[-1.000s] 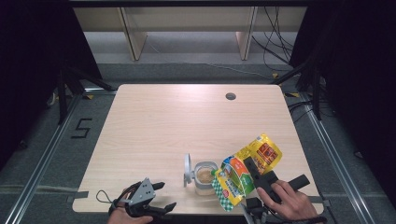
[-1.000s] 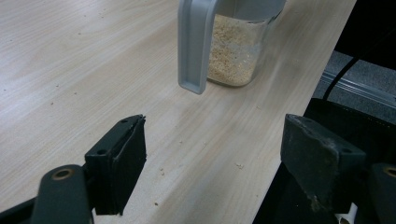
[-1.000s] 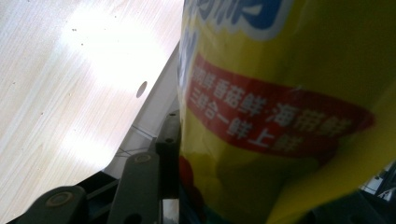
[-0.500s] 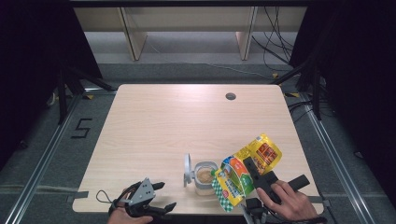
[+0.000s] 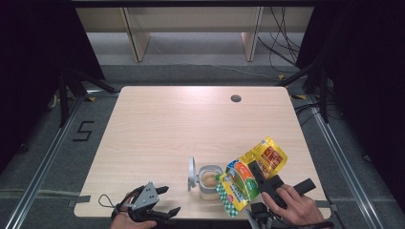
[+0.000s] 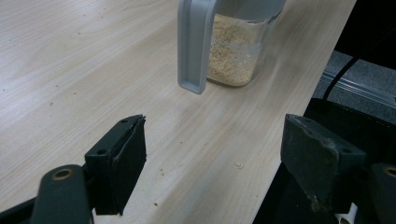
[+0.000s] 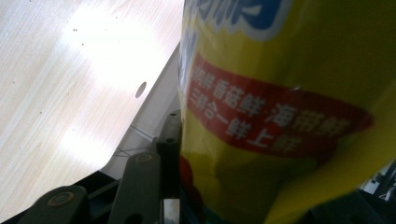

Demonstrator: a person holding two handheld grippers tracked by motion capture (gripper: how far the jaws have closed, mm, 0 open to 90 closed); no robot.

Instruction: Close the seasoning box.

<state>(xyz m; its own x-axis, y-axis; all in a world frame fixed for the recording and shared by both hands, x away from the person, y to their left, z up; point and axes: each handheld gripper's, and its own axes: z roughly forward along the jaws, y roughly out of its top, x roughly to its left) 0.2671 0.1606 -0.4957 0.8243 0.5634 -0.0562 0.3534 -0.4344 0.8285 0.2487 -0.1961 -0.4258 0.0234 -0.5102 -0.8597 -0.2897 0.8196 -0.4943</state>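
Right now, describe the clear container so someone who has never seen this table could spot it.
On the wooden table, look along the near edge, right of centre. The clear container stands there beside the yellow pouch; it alone is see-through, holds beige granules, and has a grey lid flipped up.

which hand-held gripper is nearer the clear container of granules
Right. The right hand-held gripper holds the yellow pouch tipped against the container; the left hand-held gripper waits open, apart, at the table's near edge.

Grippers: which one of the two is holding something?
The right gripper: its jaws are shut on the yellow seasoning bag, tilted over the clear jar. The left gripper is open, gripping nothing.
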